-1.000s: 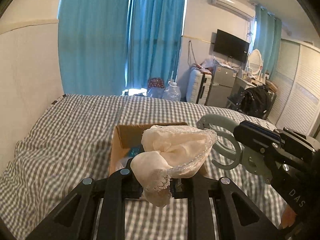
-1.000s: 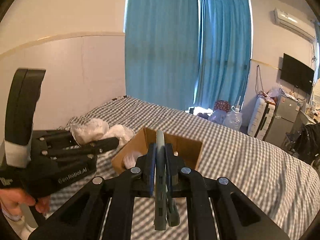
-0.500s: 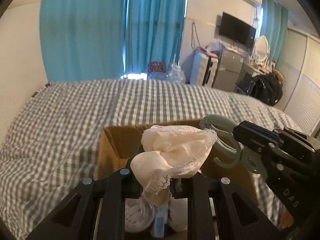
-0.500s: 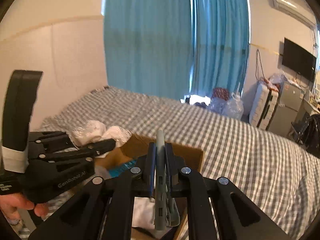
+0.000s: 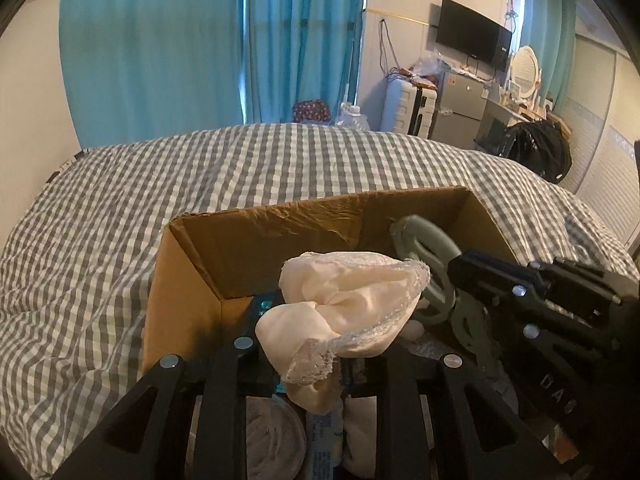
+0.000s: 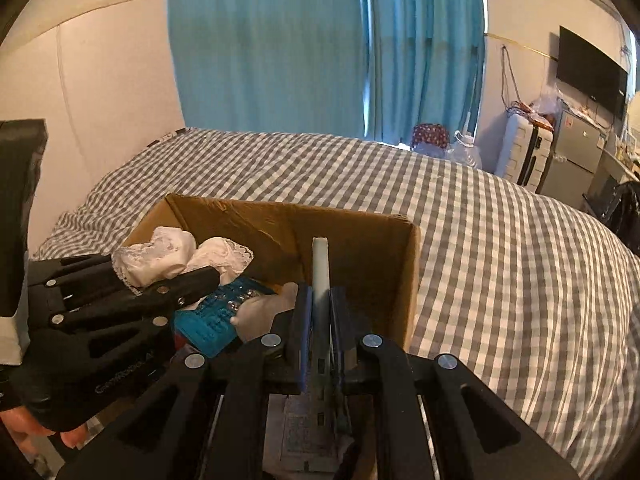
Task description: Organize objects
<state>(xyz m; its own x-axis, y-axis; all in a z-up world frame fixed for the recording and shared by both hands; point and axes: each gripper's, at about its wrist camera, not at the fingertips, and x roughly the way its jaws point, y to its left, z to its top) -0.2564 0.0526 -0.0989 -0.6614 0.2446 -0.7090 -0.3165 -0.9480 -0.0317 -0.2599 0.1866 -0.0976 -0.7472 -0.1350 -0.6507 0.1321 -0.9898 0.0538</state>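
The left gripper (image 5: pixel 308 360) is clamped on a bundle of cream cloth with a lace edge (image 5: pixel 344 312), which bulges up and forward from between the black fingers. The bundle is held over the near left part of an open brown cardboard box (image 5: pixel 280 236) that stands on a bed covered in grey-and-white checked fabric (image 5: pixel 100 240). In the right wrist view the same gripper (image 6: pixel 200 276) reaches in from the left, with the cloth (image 6: pixel 176 256) at its tip, above the box interior.

The right gripper (image 6: pixel 320 320) is closed on a flat, pale grey-green plastic piece with ring-shaped handles (image 6: pixel 321 280), seen edge-on and upright between its blue-lined pads. In the left wrist view this piece (image 5: pixel 424 264) shows its looped handles, held by the right gripper (image 5: pixel 460 276) over the right half of the box, just beside the cloth bundle.

Inside the box (image 6: pixel 360 240) lie a teal blister pack with small round capsules (image 6: pixel 228 308), touching a white soft item (image 6: pixel 264 308), and printed paper below the right gripper. A rolled white cloth (image 5: pixel 272 444) lies on the box floor beneath the left gripper.

Blue curtains (image 5: pixel 200 48) hang behind the bed. A black wall-mounted television (image 5: pixel 472 38) and a white suitcase (image 5: pixel 408 106) stand at the right of the room.
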